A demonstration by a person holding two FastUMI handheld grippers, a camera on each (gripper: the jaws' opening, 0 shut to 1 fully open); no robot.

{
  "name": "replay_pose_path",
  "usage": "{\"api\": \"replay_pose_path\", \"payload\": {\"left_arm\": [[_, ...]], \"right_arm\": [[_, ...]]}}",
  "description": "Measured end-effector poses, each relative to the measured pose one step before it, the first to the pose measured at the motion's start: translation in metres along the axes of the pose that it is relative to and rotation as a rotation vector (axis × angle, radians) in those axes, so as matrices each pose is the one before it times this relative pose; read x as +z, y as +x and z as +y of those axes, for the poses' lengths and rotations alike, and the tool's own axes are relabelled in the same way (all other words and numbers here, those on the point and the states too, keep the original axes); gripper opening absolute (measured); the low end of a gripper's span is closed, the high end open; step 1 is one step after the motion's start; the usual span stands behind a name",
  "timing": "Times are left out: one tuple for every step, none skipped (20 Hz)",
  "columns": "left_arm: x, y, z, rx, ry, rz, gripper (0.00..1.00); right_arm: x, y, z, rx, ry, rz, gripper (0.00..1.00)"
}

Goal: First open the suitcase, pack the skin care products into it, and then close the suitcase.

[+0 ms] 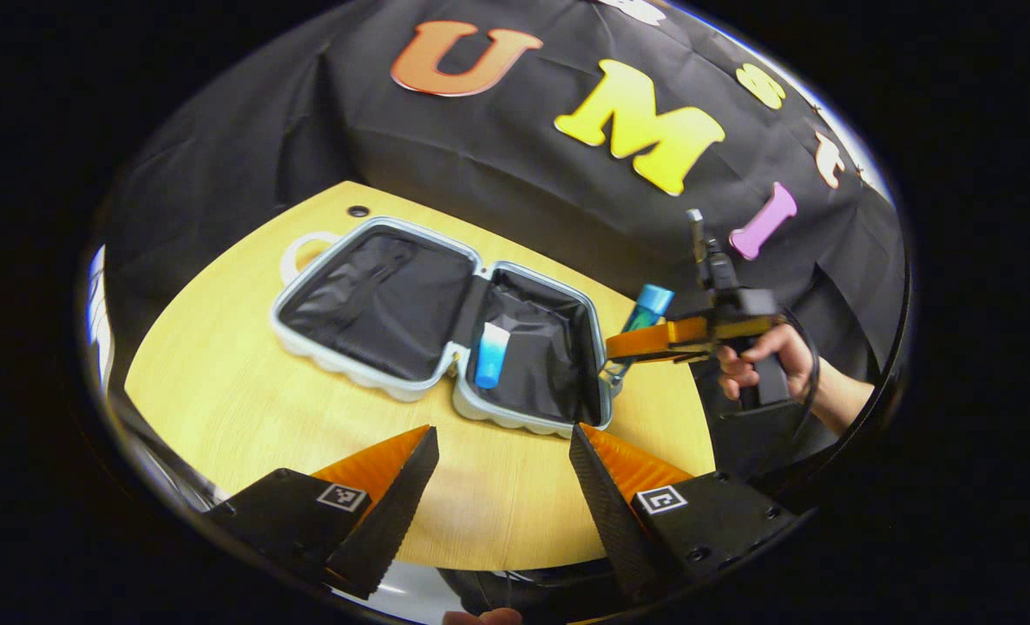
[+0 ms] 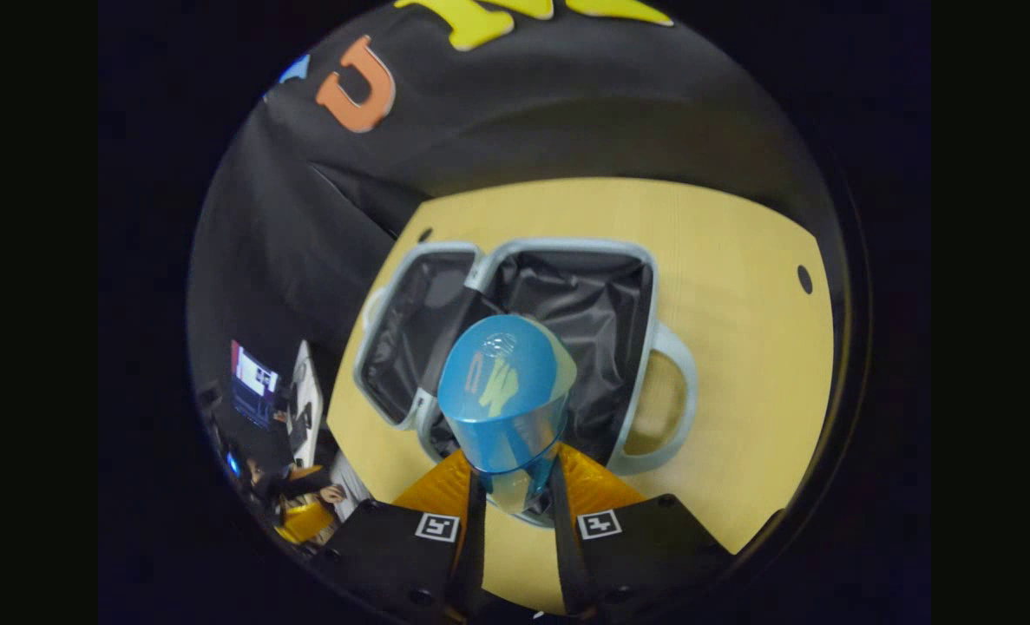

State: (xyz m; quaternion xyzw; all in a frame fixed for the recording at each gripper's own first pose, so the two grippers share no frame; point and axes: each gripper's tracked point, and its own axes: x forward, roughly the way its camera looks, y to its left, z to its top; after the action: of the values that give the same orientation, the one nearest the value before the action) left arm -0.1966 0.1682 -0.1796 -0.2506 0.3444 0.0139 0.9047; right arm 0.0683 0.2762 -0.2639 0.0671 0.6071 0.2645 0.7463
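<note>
A small pale-blue suitcase [image 1: 367,378] lies open and flat on the wooden table, both halves lined in black. A blue-and-white tube [image 1: 490,354] rests in its right half. My left gripper [image 1: 504,447] hangs open above the table's near edge, nothing between its fingers. My right gripper [image 2: 515,486] is shut on a bottle with a blue cap [image 2: 504,395], held upright over the suitcase [image 2: 645,286]. In the left gripper view that bottle [image 1: 651,304] sits in the right gripper [image 1: 619,345] just past the suitcase's right rim, with a hand behind it.
The round wooden table [image 1: 219,391] has small dark holes near its far edge [image 1: 358,211]. The suitcase handle [image 2: 675,391] sticks out sideways. Past the table's left side in the right gripper view are a lit screen [image 2: 254,382] and a seated person [image 2: 293,499].
</note>
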Motion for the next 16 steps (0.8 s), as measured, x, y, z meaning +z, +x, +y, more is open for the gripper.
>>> {"api": "replay_pose_path", "payload": {"left_arm": [[-0.00818,-0.00883,0.00442,0.00053,-0.04196,-0.0108,0.97],[-0.00584,-0.00897,0.00495,0.00523,-0.03618,-0.00332,0.97],[-0.00359,-0.00832,0.00743,0.01265,-0.02349,-0.00813,0.97],[-0.00147,-0.01119,0.00988,0.01773,-0.01124,-0.01153,0.97],[-0.00003,-0.01015,0.01108,0.02092,-0.00798,-0.01252,0.97],[-0.00127,-0.00605,0.00991,0.02073,-0.01272,-0.0029,0.96],[0.00065,-0.00603,0.00881,0.01341,-0.01454,-0.00826,0.97],[0.00286,0.00033,0.00515,0.00844,-0.01313,-0.00874,0.97],[0.00199,-0.00338,0.00331,0.00476,-0.01152,-0.00839,0.97],[0.00011,-0.00453,0.00261,0.00449,-0.01147,-0.00466,0.97],[-0.00073,-0.00345,0.00039,0.00068,-0.0112,-0.00168,0.97],[-0.00017,-0.00358,-0.0014,-0.00206,-0.0097,-0.00119,0.97],[-0.00046,-0.00275,-0.00183,-0.00268,-0.00506,0.00189,0.97],[0.00127,-0.0001,-0.00247,-0.0028,0.00417,-0.00047,0.97],[0.00056,-0.00219,-0.00238,-0.00072,0.01129,-0.00131,0.97],[0.00101,-0.00013,-0.0001,0.00152,0.01454,-0.00384,1.0]], "right_arm": [[-0.00129,0.01837,-0.00165,-0.0241,0.04013,0.05382,0.33],[-0.00416,0.01569,-0.00303,-0.03367,0.04361,0.05377,0.33],[-0.00149,0.01478,-0.00371,-0.03495,0.04429,0.03807,0.3],[-0.00134,0.00949,-0.00332,-0.02665,0.03822,0.02897,0.33],[-0.00116,0.00901,0.00134,-0.01217,0.02261,0.02326,0.33],[-0.00122,0.00797,0.00212,-0.00996,0.00748,0.01377,0.31],[0.00122,0.0069,-0.00076,-0.02108,0.01021,0.00803,0.33],[0.00113,0.00433,-0.00028,-0.01811,0.01205,0.00245,0.33],[0.00223,0.0039,0.00382,-0.0016,0.01915,0.00089,0.33],[0.00207,0.00318,0.00704,0.01081,0.01633,-0.00034,0.33],[0.00245,0.00366,0.00565,0.00554,0.00738,-0.00177,0.33],[0.00125,0.00568,0.00261,-0.00906,-0.00179,0.00092,0.31],[0.00263,0.00341,0.00081,-0.0109,0.00803,-0.00171,0.33],[0.00171,0.00362,0.00238,-0.00602,0.01397,-0.00034,0.3],[0.00118,0.00136,0.0003,-0.00662,0.00765,0.00022,0.33],[0.00116,0.00223,-0.00298,-0.01875,0.00735,0.00064,0.33]]}}
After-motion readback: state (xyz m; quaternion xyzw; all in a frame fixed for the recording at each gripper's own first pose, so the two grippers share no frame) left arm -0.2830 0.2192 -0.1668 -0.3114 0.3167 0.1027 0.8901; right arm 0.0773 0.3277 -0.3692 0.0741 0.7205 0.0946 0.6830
